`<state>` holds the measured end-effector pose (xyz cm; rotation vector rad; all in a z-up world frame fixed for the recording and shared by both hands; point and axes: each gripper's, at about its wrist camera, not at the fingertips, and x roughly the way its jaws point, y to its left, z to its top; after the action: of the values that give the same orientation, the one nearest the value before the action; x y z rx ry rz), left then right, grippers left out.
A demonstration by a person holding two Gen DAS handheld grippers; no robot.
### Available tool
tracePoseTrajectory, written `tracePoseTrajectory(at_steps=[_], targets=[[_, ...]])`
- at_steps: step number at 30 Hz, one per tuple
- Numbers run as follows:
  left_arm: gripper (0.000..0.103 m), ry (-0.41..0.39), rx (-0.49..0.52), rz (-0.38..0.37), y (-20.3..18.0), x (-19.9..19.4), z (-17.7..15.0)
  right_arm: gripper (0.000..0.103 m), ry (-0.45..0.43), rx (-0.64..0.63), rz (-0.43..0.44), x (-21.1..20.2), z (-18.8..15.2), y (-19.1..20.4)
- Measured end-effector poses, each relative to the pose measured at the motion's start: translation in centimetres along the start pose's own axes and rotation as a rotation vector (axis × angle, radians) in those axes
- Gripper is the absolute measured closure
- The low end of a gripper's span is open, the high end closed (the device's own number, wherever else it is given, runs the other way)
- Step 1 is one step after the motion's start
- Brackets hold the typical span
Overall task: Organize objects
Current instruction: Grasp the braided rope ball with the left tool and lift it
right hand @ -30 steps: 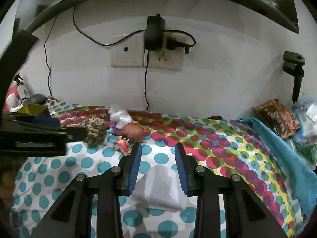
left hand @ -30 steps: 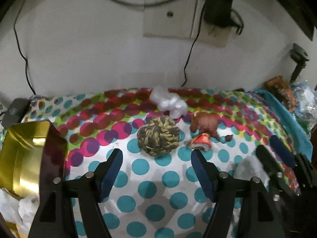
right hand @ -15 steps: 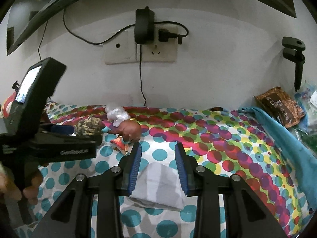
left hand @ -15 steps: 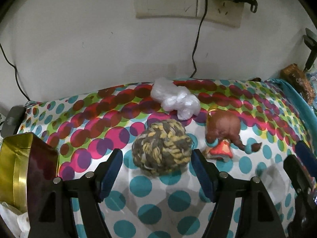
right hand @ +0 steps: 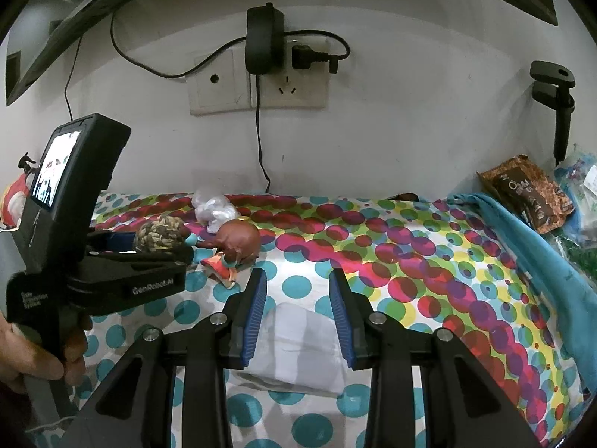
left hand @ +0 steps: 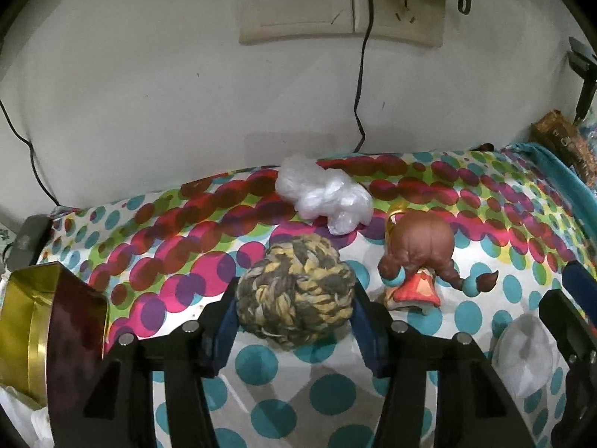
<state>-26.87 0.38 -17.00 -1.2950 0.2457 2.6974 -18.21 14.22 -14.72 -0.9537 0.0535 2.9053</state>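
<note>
- The left gripper, a black two-finger tool with blue ribbed pads, is clamping a round woven rope ball in olive, yellow and grey; its jaws have just been closing, and both pads are pressing on the ball's sides.
- The ball is resting on the polka-dot cloth near the middle of the surface, just in front of a crumpled white plastic bag.
- A brown-haired figurine with a red-orange skirt is lying just to the right of the ball, apart from it.
- A gold metal tin with a dark red wall is standing at the left edge of the cloth.
- The right gripper is hovering with its blue pads drawn near together, gripping nothing; a folded white tissue is lying on the cloth below the gap.
- A hand is holding the left gripper's handle.
- A teal towel is lying along the right edge of the cloth.
</note>
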Motion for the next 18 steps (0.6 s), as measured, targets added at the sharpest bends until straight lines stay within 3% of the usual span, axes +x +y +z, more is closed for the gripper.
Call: tracePoseTrajectory(at_steps=[8, 18], targets=[[0.048, 0.003, -0.025, 0.006, 0.0, -0.7, -0.2, 0.070, 0.008, 0.003, -0.002, 0.2, 0.0, 0.0], [0.048, -0.042, -0.084, 0.018, 0.1, -5.0, -1.4, 0.071, 0.009, 0.007, -0.003, 0.2, 0.0, 0.0]])
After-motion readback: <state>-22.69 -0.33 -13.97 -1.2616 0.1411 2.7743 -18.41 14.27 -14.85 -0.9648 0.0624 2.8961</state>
